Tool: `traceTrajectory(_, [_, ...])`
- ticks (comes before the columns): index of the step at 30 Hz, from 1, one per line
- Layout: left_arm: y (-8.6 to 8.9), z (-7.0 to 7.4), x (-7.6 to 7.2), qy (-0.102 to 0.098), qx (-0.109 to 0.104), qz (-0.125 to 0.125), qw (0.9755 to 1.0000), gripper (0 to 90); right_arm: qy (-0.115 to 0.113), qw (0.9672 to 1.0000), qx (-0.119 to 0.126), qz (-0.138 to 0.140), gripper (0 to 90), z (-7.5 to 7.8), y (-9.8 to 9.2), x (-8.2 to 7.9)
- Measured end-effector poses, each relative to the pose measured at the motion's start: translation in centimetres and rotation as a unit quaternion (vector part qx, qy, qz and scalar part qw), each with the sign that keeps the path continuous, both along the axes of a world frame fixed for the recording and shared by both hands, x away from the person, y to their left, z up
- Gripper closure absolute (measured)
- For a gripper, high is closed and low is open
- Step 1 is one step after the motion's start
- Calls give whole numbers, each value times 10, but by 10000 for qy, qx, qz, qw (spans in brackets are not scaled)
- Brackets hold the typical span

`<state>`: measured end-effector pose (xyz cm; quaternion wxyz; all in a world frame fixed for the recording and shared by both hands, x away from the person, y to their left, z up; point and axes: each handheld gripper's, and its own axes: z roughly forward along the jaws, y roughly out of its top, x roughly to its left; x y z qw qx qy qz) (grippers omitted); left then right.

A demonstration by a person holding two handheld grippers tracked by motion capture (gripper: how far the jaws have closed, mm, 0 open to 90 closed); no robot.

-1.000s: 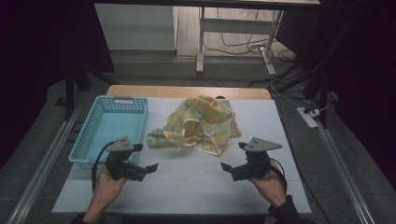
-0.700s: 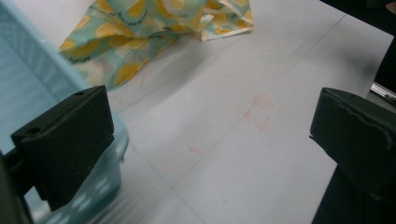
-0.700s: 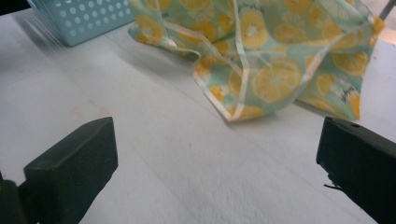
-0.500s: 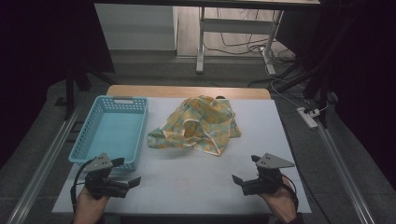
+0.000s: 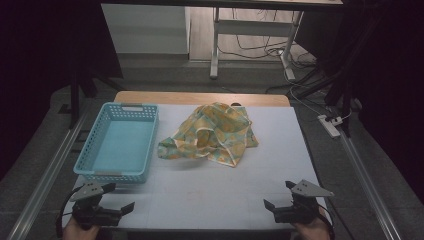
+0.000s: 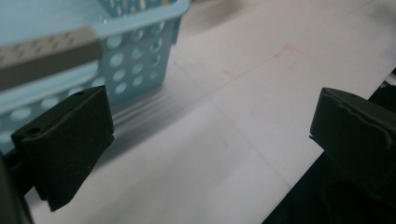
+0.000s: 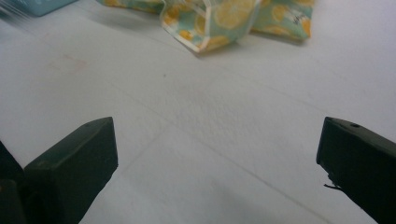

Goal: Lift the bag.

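A crumpled cloth [image 5: 212, 135] printed with yellow lemons on teal lies in the middle of the white table [image 5: 210, 190]. An empty light-blue plastic basket [image 5: 120, 145] stands to its left. My left gripper [image 5: 120, 196] is at the table's near left corner, just in front of the basket, open with nothing between its jaws. In the left gripper view [image 6: 210, 135] the basket's perforated wall [image 6: 135, 56] is close ahead on the left. My right gripper [image 5: 278, 195] is at the near right edge, open and empty. In the right gripper view [image 7: 215, 158] the cloth [image 7: 219, 18] lies farther off.
A wooden strip [image 5: 200, 97] runs along the table's far edge. Metal rails [image 5: 45, 170] flank the table on both sides. Desk legs and cables [image 5: 260, 45] stand on the floor beyond, and a power strip [image 5: 330, 125] lies at the right.
Both grippers have drawn back from near the cloth toward the table's near edge, the left to the near left corner, the right to the near right. Cloth and basket have not moved.
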<state>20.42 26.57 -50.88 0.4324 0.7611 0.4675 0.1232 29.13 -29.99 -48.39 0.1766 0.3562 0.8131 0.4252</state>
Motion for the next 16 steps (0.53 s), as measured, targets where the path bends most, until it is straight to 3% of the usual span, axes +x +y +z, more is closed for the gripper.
traceTrajectory(4, [7, -6, -5, 143, 2, 75, 9999, 0, 147, 9998, -73, -110, 0, -4, -7, -6])
traceTrajectory(12, [10, -12, -7, 472, 303, 172, 9983, 0, 437, 9981, -350, -256, 0, -13, -16, -13])
traceTrajectory(16, [11, -12, -5, 540, 247, 185, 9981, 0, 466, 9977, -410, -272, 0, -13, -16, -13])
